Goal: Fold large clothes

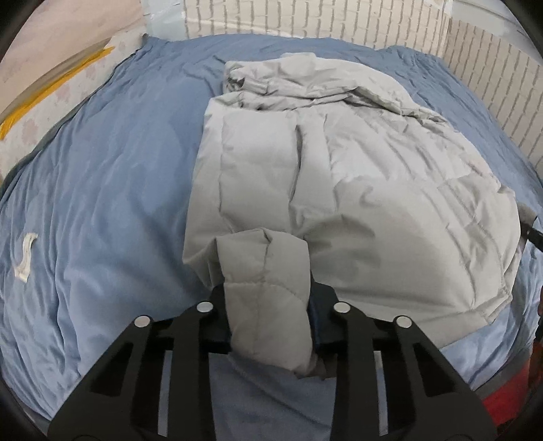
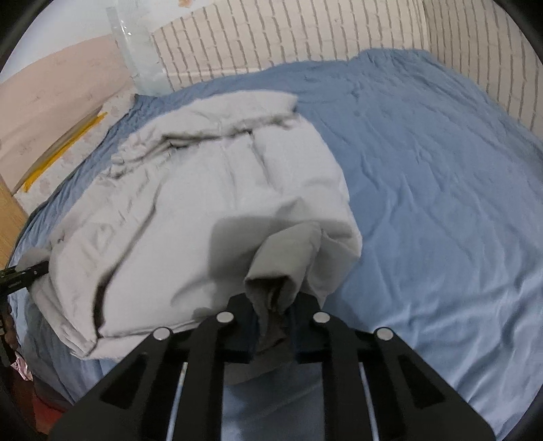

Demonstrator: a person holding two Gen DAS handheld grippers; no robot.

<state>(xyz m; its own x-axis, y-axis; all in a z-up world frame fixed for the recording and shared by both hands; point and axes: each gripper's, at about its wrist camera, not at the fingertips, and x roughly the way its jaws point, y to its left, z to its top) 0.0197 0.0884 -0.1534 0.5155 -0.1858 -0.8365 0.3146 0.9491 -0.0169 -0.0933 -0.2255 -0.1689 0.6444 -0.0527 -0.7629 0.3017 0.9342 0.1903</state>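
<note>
A bed (image 1: pixel 101 176) covered by a wrinkled blue sheet (image 2: pixel 424 169) carries everything, its far and right edges meeting a white brick-pattern wall (image 1: pixel 305 17). 1 pale grey padded jacket (image 1: pixel 356 176) lies spread across the sheet's middle, collar end far, its near hem corners raised off the sheet. 1 small white scrap (image 1: pixel 25 256) lies on the sheet near the left edge, well apart from the jacket.
</note>
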